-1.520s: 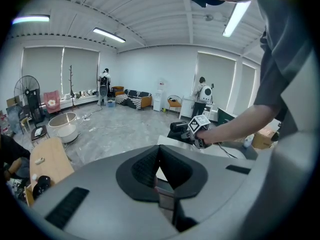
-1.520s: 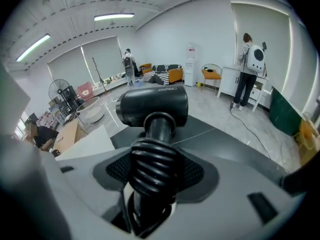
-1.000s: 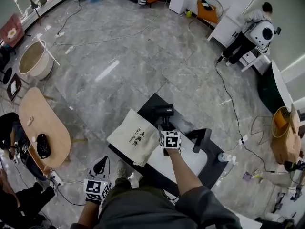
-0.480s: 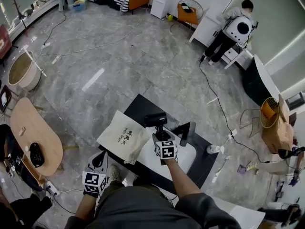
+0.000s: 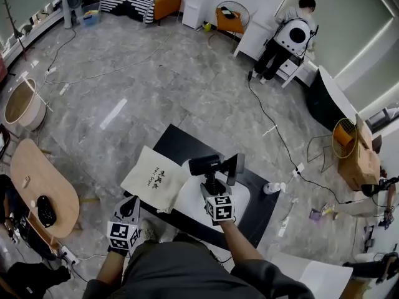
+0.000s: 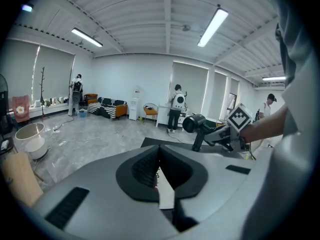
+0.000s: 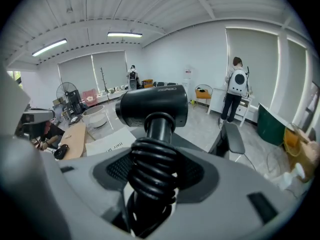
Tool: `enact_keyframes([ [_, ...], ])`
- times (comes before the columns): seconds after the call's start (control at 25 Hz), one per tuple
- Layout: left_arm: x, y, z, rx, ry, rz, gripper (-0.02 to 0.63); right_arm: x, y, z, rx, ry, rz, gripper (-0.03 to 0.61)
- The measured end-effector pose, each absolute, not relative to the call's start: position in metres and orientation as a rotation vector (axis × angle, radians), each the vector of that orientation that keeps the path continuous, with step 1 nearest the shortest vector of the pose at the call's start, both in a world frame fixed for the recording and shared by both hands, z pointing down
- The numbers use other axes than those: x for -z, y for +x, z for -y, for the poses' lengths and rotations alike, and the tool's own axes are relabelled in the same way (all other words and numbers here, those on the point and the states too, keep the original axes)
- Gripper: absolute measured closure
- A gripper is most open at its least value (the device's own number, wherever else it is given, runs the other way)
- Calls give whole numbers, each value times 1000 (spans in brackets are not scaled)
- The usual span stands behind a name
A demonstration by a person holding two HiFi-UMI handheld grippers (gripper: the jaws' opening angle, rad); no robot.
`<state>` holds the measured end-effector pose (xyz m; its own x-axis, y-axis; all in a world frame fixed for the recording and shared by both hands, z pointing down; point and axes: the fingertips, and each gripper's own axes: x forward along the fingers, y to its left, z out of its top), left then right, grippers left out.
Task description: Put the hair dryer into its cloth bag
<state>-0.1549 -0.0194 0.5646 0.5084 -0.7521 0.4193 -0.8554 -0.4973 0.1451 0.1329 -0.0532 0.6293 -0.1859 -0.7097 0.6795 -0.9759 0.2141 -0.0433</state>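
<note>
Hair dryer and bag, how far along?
Done: right gripper has grasped the hair dryer by its cord-wrapped handle. In hand: it is held above the table. To do: the cloth bag lies flat, unopened; left gripper is shut beside it.

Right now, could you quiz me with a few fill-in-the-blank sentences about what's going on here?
1. The right hand-held gripper holds the hair dryer by its cord-wrapped ____.
2. In the head view, the cloth bag lies on the table to the hair dryer's ____.
3. The left hand-held gripper has its jaws ____.
Missing words: handle; left; shut.
</note>
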Motion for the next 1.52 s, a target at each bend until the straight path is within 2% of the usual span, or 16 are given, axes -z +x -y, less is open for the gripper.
enact_keyframes([
  [0.52,-563,-129,14,-409,2491,1252,612,-610,154,24,-650,1629,1967,334],
  [0.64,-559,-118,14,-379,2521,1212,538,-607,159,18,-663,1647,1969,334],
  [0.76,-554,-107,15,-361,2539,1182,434,-602,165,15,-661,1657,1972,334],
  [0.8,-553,-104,16,-355,2544,1175,377,-600,167,13,-660,1660,1972,334],
  [0.92,-554,-97,16,-359,2550,1157,291,-596,171,6,-659,1672,1973,334],
  [1.52,-651,-42,10,-696,2503,948,313,-594,187,-12,-677,1686,1969,334],
])
